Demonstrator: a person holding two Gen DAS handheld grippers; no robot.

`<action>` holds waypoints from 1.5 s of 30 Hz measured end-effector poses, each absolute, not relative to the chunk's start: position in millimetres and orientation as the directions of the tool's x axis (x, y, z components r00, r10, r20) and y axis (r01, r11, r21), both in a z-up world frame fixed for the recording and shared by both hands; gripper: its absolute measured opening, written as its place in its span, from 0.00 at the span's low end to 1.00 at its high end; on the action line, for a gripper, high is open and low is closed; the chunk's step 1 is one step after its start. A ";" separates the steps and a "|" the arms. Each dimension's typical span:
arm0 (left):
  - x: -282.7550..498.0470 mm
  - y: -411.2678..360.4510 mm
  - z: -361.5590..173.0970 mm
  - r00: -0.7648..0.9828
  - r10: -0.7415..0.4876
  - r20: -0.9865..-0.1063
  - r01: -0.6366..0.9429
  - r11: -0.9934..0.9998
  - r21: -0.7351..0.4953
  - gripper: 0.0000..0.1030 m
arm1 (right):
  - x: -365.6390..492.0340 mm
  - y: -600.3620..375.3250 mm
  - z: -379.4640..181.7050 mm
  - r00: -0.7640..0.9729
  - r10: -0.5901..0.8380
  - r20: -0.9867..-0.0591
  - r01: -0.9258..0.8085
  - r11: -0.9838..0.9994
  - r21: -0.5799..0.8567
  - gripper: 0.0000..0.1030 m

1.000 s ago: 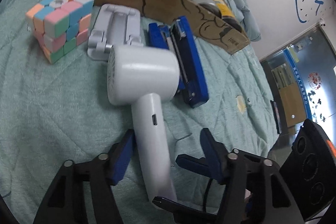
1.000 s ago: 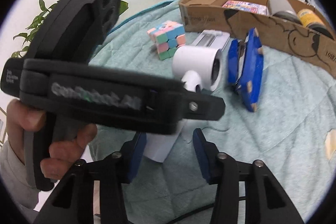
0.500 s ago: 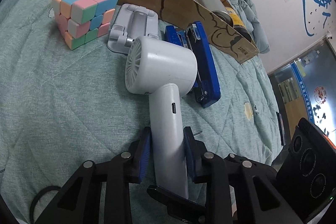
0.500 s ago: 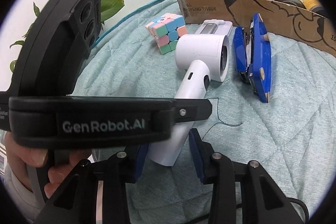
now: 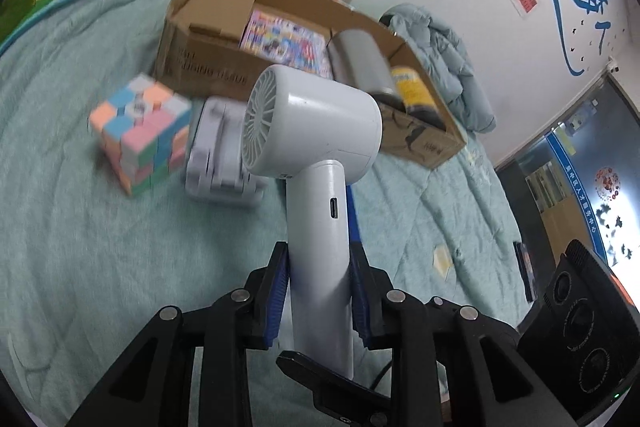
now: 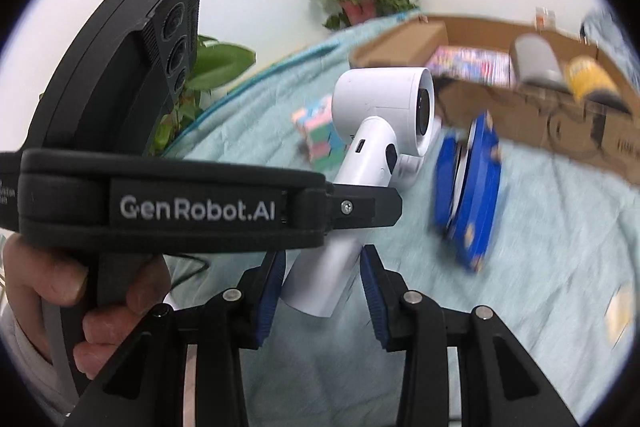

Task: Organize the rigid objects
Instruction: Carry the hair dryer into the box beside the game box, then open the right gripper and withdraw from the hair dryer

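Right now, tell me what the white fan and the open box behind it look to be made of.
White fan: smooth, slightly glossy hard plastic by the look; soft highlights, moulded grille, seam lines. Open box: plain brown corrugated cardboard, matte, with folded flaps, printed lettering and worn edges.

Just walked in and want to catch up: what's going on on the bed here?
A person is tidying loose items with two handheld grippers. The left gripper is clamped on the handle of a white handheld fan, which is up off the teal blanket. The right gripper brackets the handle's base; whether its pads press is unclear. A pastel cube, a white stand and a blue stapler lie on the blanket beside a partly filled cardboard box.
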State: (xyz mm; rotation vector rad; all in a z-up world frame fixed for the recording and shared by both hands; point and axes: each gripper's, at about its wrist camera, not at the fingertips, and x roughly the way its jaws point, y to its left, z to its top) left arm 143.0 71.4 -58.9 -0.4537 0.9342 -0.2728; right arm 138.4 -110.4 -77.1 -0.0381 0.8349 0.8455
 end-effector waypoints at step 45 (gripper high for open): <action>419.8 127.0 -58.4 0.460 -0.453 -0.764 0.022 0.866 -0.500 0.27 | 382.6 -52.2 -75.3 0.292 0.556 -0.778 -0.559 0.759 0.333 0.36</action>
